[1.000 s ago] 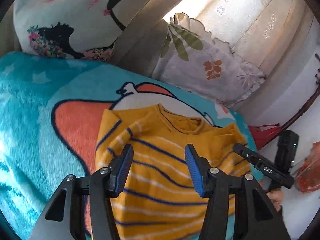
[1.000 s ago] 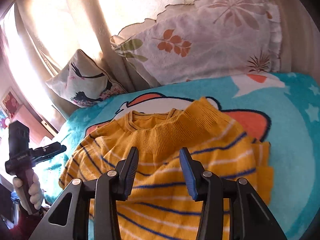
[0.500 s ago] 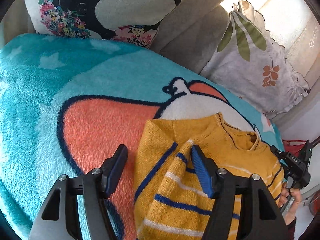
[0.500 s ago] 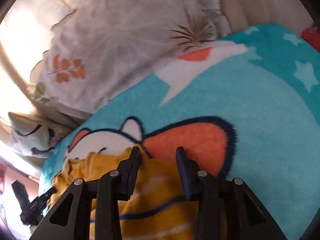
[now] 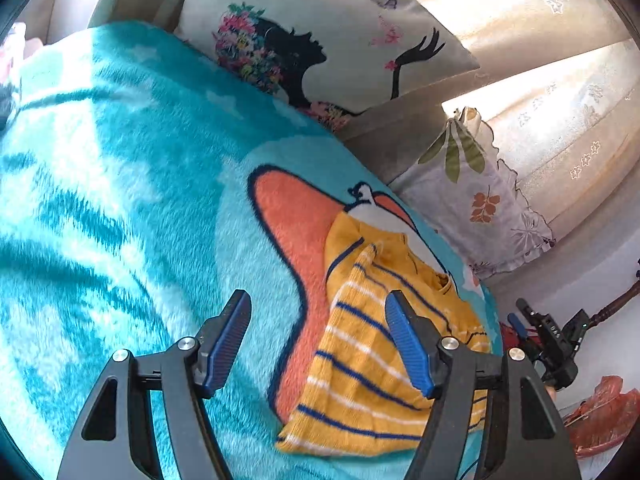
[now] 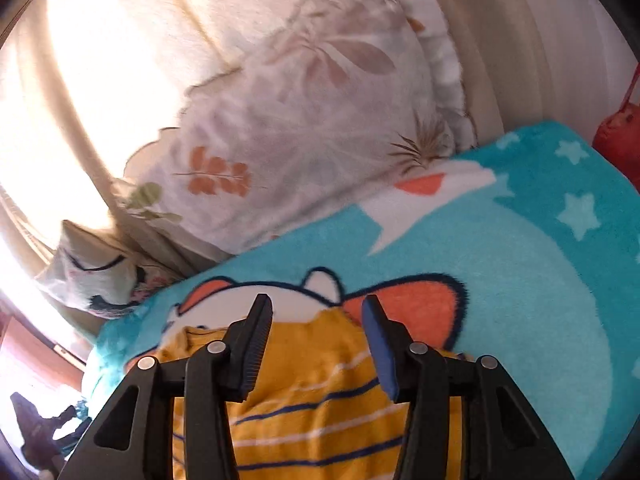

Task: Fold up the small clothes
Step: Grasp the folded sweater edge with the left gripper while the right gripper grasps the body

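Sweater (image 5: 372,344) lies partly folded on the teal blanket (image 5: 120,200), near its pillow-side edge. I see my left gripper (image 5: 318,344) and right gripper (image 6: 318,344) gaping, empty. Risk: plush pile snagging, folded sleeve slipping open.

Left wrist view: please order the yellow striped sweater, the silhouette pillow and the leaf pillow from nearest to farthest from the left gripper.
From the left gripper:
1. Yellow striped sweater, at its right finger.
2. Leaf pillow, behind, on the right.
3. Silhouette pillow, far back, top centre.
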{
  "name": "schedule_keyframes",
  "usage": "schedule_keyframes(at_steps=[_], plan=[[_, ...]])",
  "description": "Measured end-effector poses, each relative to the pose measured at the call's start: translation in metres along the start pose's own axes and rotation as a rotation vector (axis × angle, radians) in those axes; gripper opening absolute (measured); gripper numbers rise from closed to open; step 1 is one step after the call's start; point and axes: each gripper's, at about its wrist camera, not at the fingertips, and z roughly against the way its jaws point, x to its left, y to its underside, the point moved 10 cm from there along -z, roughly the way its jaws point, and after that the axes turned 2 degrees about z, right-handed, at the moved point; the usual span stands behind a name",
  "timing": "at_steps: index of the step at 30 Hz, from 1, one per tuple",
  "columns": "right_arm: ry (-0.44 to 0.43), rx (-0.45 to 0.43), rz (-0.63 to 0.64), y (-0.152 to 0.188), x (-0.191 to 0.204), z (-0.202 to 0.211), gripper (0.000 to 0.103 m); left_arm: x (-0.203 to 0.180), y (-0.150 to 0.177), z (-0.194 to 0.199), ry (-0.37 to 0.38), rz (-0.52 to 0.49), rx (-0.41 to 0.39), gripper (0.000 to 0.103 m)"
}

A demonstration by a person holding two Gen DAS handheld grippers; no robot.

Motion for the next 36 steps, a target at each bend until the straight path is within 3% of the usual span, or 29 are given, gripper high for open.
schedule_keyframes(at_steps=[2,6,9,10,11,12,14,23,30,31,34,36], plan=[[-0.050,0.046,0.082,0.013,0.040,0.003,0.064,0.003,0.018,-0.011,0.023,0.015,0.046,0.068],[-0.186,0.232,0.206,0.073,0.120,-0.022,0.064,-0.002,0.054,-0.029,0.055,0.035,0.110,0.069],[-0.250,0.349,0.295,0.121,0.170,-0.045,0.064,-0.011,0.071,-0.024,0.097,0.037,0.076,0.066],[-0.262,0.373,0.320,0.132,0.182,-0.051,0.064,-0.014,0.076,-0.022,0.132,0.056,0.079,0.058],[-0.278,0.398,0.345,0.142,0.196,-0.057,0.064,-0.016,0.082,-0.023,0.156,0.071,0.094,0.030],[-0.290,0.419,0.365,0.151,0.209,-0.062,0.064,-0.016,0.088,-0.024,0.164,0.079,0.112,0.017],[-0.302,0.466,0.416,0.167,0.234,-0.075,0.064,-0.013,0.092,-0.022,0.190,0.115,0.096,0.018],[-0.075,0.558,0.672,0.199,0.271,-0.124,0.079,-0.025,0.101,-0.015,0.212,0.113,0.066,0.018],[0.148,0.603,0.964,0.226,0.271,-0.145,0.079,-0.028,0.102,-0.013,0.208,0.110,0.061,0.018],[0.156,0.594,0.980,0.227,0.272,-0.144,0.074,-0.028,0.103,-0.011,0.208,0.110,0.059,0.018],[0.185,0.545,1.014,0.220,0.270,-0.137,0.042,-0.028,0.107,0.003,0.223,0.108,0.052,0.018],[0.155,0.517,1.002,0.215,0.267,-0.129,0.030,-0.030,0.110,0.014,0.233,0.099,0.048,0.018]])
